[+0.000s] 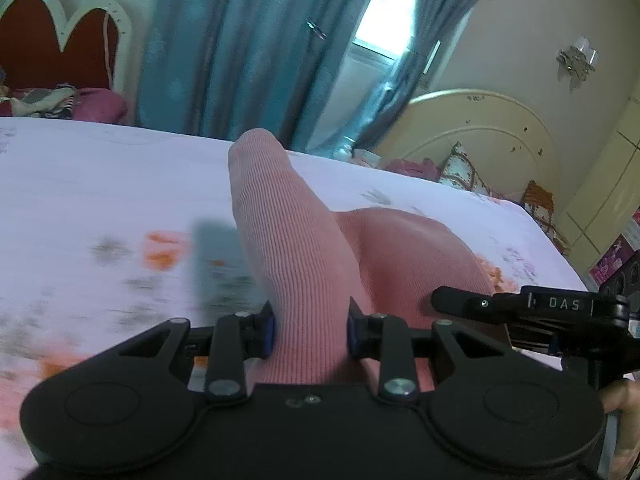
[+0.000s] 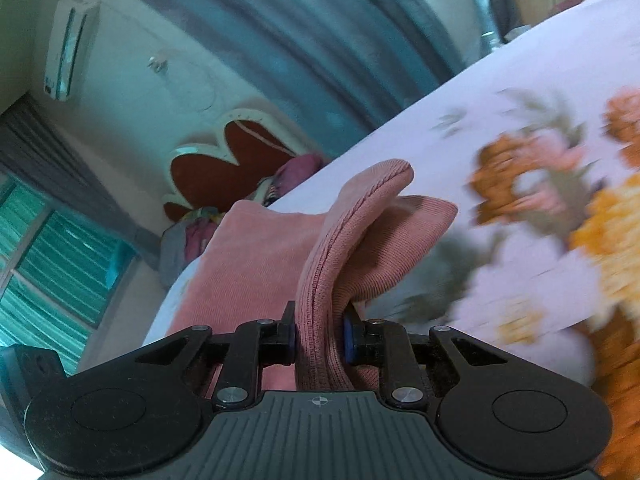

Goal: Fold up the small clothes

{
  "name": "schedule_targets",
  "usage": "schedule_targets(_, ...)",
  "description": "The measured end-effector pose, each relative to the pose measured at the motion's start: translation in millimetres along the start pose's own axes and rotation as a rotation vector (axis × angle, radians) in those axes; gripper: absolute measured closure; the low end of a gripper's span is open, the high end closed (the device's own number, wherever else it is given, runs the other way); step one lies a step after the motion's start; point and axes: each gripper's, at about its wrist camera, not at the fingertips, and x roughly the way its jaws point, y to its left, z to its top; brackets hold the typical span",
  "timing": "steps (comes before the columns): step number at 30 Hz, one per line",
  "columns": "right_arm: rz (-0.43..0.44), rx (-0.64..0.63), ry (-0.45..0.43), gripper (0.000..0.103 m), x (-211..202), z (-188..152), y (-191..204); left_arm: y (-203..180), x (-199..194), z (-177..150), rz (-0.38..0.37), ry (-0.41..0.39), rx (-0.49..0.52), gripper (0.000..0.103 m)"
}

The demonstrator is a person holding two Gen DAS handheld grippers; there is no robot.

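A small pink ribbed garment point(image 1: 292, 236) is held up off a floral bed sheet point(image 1: 100, 184). My left gripper point(image 1: 311, 330) is shut on a fold of it, which rises up and away between the blue pads. The rest of the cloth bulges to the right, toward my right gripper, seen from the side point(image 1: 460, 300) in the left wrist view. In the right wrist view my right gripper point(image 2: 320, 338) is shut on a thick doubled edge of the same pink garment point(image 2: 352, 236), whose end curls over above the sheet point(image 2: 500, 88).
The bed has a cream headboard point(image 1: 480, 128) with pillows at the far right. Teal curtains point(image 1: 240, 40) and a window hang behind. A second bed with a red headboard point(image 1: 52, 44) stands at the far left. Boxes point(image 1: 616, 256) sit beside the bed at right.
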Motion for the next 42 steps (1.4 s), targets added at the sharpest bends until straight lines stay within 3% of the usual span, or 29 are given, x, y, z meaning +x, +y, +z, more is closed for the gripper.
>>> schedule_targets(6,-0.002,0.027,-0.009,0.082,66.8,-50.4,74.9,100.7,-39.9,4.3,-0.015,0.001,0.005,0.073)
schedule_targets(13,0.036,0.023,0.035,0.082,166.1,-86.0,141.3,203.3,-66.1,16.9,0.053,-0.007,0.002,0.073)
schedule_targets(18,0.02,0.012,0.056,0.082,223.6,-96.4,155.9,247.6,-60.5,15.4,0.094,-0.017,0.003,0.073)
schedule_targets(23,-0.105,0.003,0.044,0.082,253.0,-99.1,139.2,288.8,-40.9,-6.3,0.151,0.029,0.008,0.065)
schedule_targets(27,-0.203,-0.052,0.071,0.082,259.2,-107.7,130.6,299.4,-44.4,-19.3,0.156,0.009,0.018,0.046)
schedule_targets(30,-0.217,-0.032,0.061,0.081,255.9,-108.2,130.4,296.5,-53.0,-15.8,0.179,-0.008,0.041,0.042)
schedule_targets(33,-0.24,-0.075,0.004,0.081,241.7,-102.4,145.2,293.4,-71.5,-9.6,0.227,-0.096,0.062,0.045)
schedule_targets(35,-0.255,-0.142,-0.041,0.081,233.1,-97.7,159.1,290.5,-78.1,-0.4,0.203,-0.137,0.074,0.047)
schedule_targets(39,-0.249,-0.203,-0.034,0.081,258.2,-84.5,176.7,285.3,-51.0,16.6,0.197,-0.093,0.107,0.06)
schedule_targets(42,-0.273,-0.227,-0.013,0.081,282.6,-85.5,180.5,292.3,-26.7,20.9,0.233,-0.08,0.082,0.059)
